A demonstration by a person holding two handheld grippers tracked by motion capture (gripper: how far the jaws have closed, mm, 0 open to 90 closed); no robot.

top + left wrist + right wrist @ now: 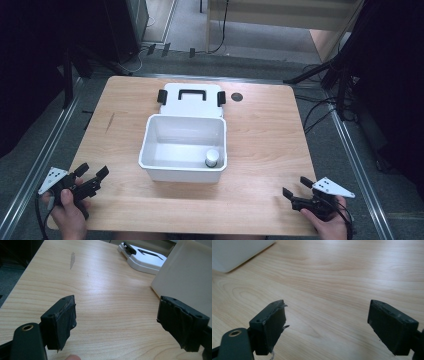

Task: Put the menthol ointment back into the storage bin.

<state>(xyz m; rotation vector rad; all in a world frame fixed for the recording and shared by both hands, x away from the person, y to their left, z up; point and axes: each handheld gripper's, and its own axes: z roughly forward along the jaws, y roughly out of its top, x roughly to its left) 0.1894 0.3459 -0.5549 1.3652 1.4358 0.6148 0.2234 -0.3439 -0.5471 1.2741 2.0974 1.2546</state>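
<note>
A white plastic bin (pixel 150 137) stands open in the middle of the wooden table. Inside it, at the near right corner, is a small white bottle (pixel 212 158) with a dark band. The bin's white lid (pixel 191 101), with black latches and a black handle outline, lies flat just behind it. My left gripper (pixel 93 174) rests open at the table's near left corner, nothing between its jaws. My right gripper (pixel 296 187) is open at the near right corner, also holding nothing. The left gripper view has the bin's wall (pixel 185 277) at right and the lid (pixel 143 258) beyond.
A round dark grommet hole (pixel 236 97) sits in the table (pixel 270 140) near the back right. A grey scuff (pixel 72 259) marks the wood at left. Metal rails run along both sides of the table, with cables and stand legs on the floor beyond.
</note>
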